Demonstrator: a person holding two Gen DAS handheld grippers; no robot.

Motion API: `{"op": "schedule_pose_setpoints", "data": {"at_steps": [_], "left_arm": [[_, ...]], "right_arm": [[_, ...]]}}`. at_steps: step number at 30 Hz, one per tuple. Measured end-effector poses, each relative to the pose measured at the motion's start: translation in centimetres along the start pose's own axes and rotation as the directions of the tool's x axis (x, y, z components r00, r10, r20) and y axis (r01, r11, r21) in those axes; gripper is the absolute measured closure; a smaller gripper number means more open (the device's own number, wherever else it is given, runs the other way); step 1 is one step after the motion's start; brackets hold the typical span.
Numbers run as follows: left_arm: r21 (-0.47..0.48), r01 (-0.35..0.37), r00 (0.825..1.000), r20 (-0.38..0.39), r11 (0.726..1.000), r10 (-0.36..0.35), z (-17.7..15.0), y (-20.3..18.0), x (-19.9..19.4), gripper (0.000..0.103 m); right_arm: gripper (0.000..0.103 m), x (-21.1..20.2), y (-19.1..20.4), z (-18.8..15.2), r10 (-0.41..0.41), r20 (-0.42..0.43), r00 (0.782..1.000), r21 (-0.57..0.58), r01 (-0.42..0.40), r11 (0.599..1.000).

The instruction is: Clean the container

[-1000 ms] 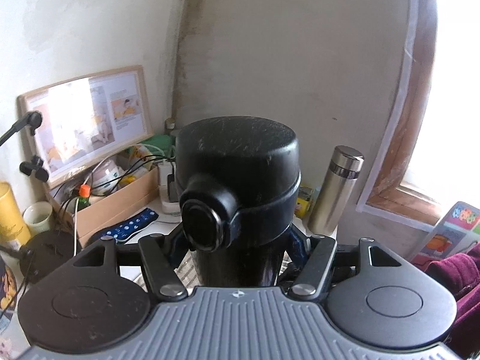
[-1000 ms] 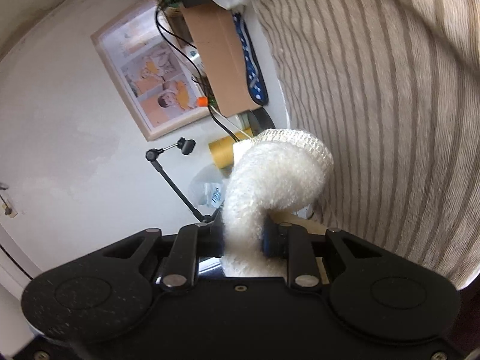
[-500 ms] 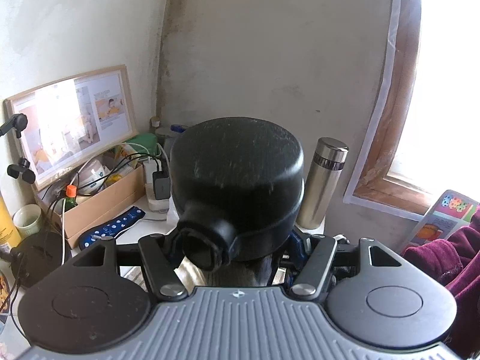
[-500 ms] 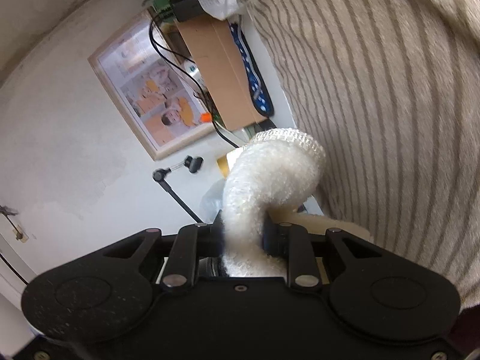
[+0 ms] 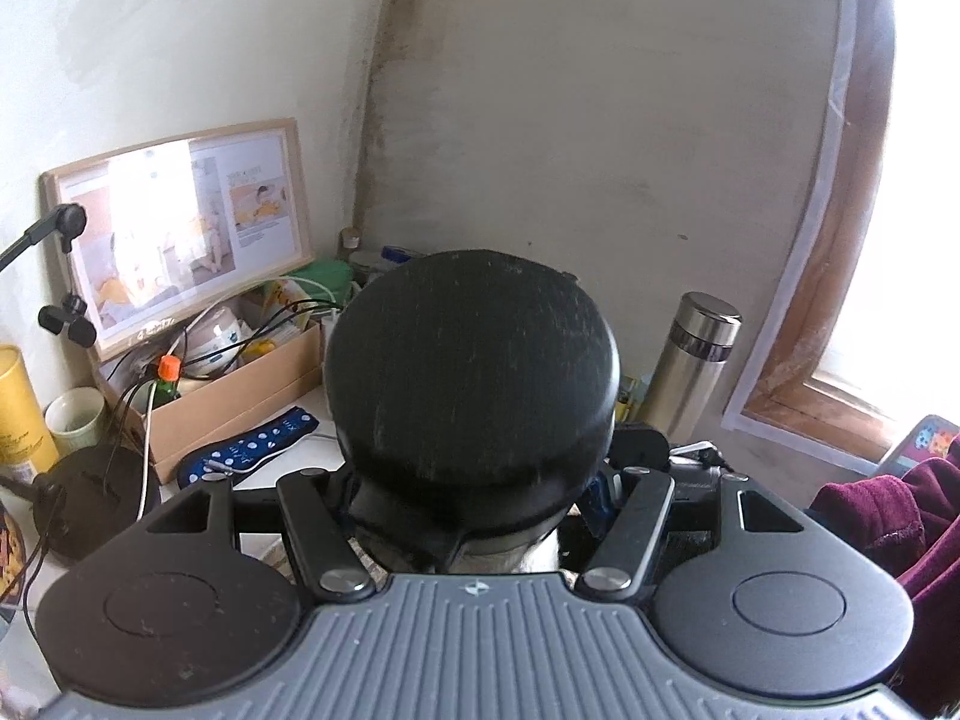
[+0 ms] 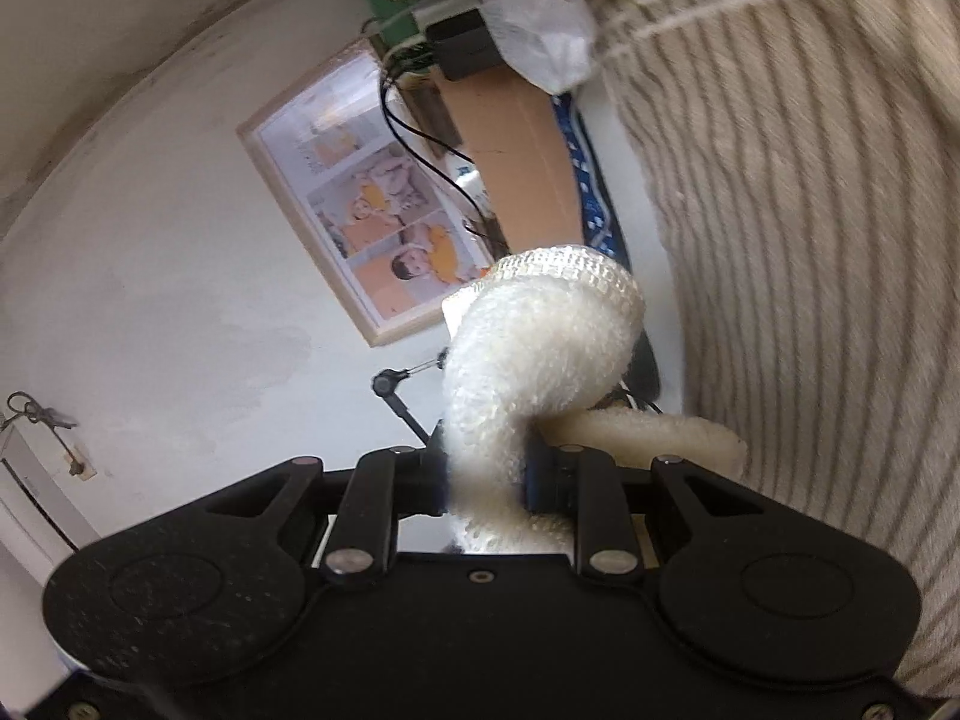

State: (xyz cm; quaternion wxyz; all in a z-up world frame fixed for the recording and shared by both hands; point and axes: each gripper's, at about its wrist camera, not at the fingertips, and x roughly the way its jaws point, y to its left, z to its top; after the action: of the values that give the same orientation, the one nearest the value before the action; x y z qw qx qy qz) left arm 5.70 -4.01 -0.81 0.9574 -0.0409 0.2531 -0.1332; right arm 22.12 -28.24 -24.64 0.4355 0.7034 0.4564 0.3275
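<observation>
In the left wrist view my left gripper point(image 5: 474, 498) is shut on a black container point(image 5: 471, 384). Its round scuffed lid fills the middle of the view and hides the body and the fingertips. In the right wrist view my right gripper point(image 6: 487, 471) is shut on a white fluffy cloth point(image 6: 540, 342) that curls up and over to the right. The right view is rolled sideways and does not show the container.
A steel flask point(image 5: 690, 366) stands right of the container. A cardboard box point(image 5: 234, 390) of cables and bottles, a framed picture point(image 5: 174, 228), a yellow tube point(image 5: 18, 408), a cup point(image 5: 75, 420) and a black lamp base point(image 5: 90, 498) are at left. Striped beige fabric point(image 6: 810, 240) fills the right view.
The container has tipped toward the camera, so its side spout has dropped from sight and only the lid top shows. The right gripper has moved with the cloth; the background shifted.
</observation>
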Motion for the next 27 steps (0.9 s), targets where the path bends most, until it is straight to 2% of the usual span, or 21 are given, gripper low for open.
{"op": "schedule_pose_setpoints", "data": {"at_steps": [4, 8, 11, 15, 18, 22, 24, 25, 27], "left_arm": [[-0.013, -0.049, 0.999, -0.011, 0.999, 0.049, 0.1, 0.1, 0.5, 0.039], [-0.021, -0.121, 0.991, -0.053, 0.992, 0.12, -0.6, 0.8, 1.6, 0.039], [-0.021, -0.193, 0.975, -0.117, 0.981, 0.19, -1.5, 1.6, 3.1, 0.039], [0.01, -0.264, 0.944, -0.201, 0.965, 0.26, -2.9, 2.4, 4.8, 0.039], [0.025, -0.297, 0.924, -0.246, 0.954, 0.294, -3.6, 2.8, 5.4, 0.039], [0.03, -0.318, 0.905, -0.288, 0.948, 0.313, -4.0, 2.9, 5.5, 0.039], [0.032, -0.327, 0.895, -0.309, 0.944, 0.321, -4.2, 2.9, 5.5, 0.039], [0.029, -0.331, 0.892, -0.317, 0.943, 0.323, -4.4, 3.2, 5.7, 0.039], [0.029, -0.341, 0.883, -0.334, 0.94, 0.331, -4.7, 3.3, 5.7, 0.039]], "right_arm": [[0.082, -0.2, 0.5, 1.4, 0.029, -0.012, 1.0, -0.012, -0.03, 0.999], [0.082, -0.1, 0.6, 2.5, 0.019, -0.046, 0.999, -0.025, -0.02, 0.999], [0.082, 0.7, 0.4, 3.2, -0.023, -0.096, 0.995, -0.058, 0.017, 0.998], [0.082, 2.3, -0.1, 3.7, -0.099, -0.171, 0.98, -0.138, 0.076, 0.988], [0.082, 3.7, -0.6, 3.8, -0.149, -0.231, 0.962, -0.194, 0.105, 0.975], [0.082, 5.2, -2.3, 3.7, -0.152, -0.314, 0.937, -0.154, 0.108, 0.982], [0.082, 6.1, -3.2, 3.6, -0.144, -0.385, 0.911, -0.125, 0.103, 0.987], [0.082, 6.5, -3.5, 3.5, -0.165, -0.418, 0.893, -0.147, 0.113, 0.983], [0.082, 7.3, -3.2, 3.4, -0.286, -0.426, 0.858, -0.286, 0.172, 0.943]]}}
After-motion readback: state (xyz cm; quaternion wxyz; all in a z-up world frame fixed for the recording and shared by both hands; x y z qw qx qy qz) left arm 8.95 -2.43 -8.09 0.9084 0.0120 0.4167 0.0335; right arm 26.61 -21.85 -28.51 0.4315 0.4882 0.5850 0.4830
